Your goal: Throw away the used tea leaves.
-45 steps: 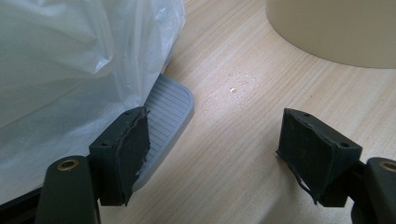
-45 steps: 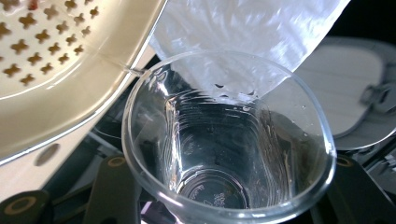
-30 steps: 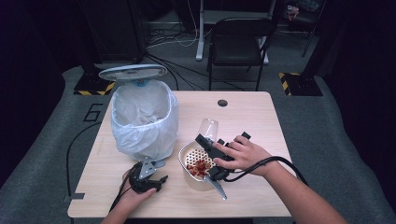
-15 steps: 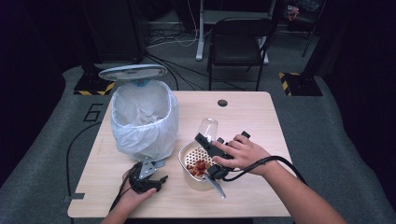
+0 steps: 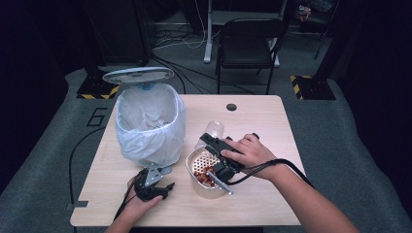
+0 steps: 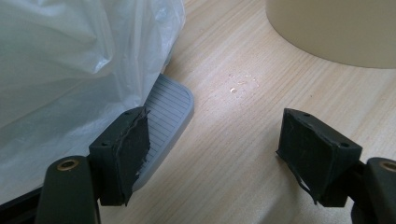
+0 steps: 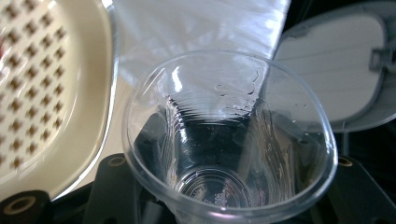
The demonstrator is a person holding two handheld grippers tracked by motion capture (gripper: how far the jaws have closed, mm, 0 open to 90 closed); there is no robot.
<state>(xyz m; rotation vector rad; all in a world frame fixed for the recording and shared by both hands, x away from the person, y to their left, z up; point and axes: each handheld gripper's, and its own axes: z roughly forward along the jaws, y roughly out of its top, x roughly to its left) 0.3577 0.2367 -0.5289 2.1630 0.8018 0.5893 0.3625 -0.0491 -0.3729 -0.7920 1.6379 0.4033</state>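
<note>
Beside colander (image 5: 206,167) | right gripper (image 5: 214,141) jaws clamp plastic cup (image 5: 212,131), mouth toward bin (image 5: 148,124) | left gripper (image 5: 158,187) jaws wide, empty

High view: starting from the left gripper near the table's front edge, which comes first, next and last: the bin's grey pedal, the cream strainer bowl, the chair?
1. Grey pedal, right beside the left gripper.
2. Cream strainer bowl, to its right.
3. Chair, beyond the table's far edge.

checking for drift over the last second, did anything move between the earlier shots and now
Nothing visibly changed. The right gripper still holds the clear plastic cup tipped beside the cream strainer bowl, and the left gripper stays open near the grey pedal of the bagged bin, whose lid remains up.
</note>
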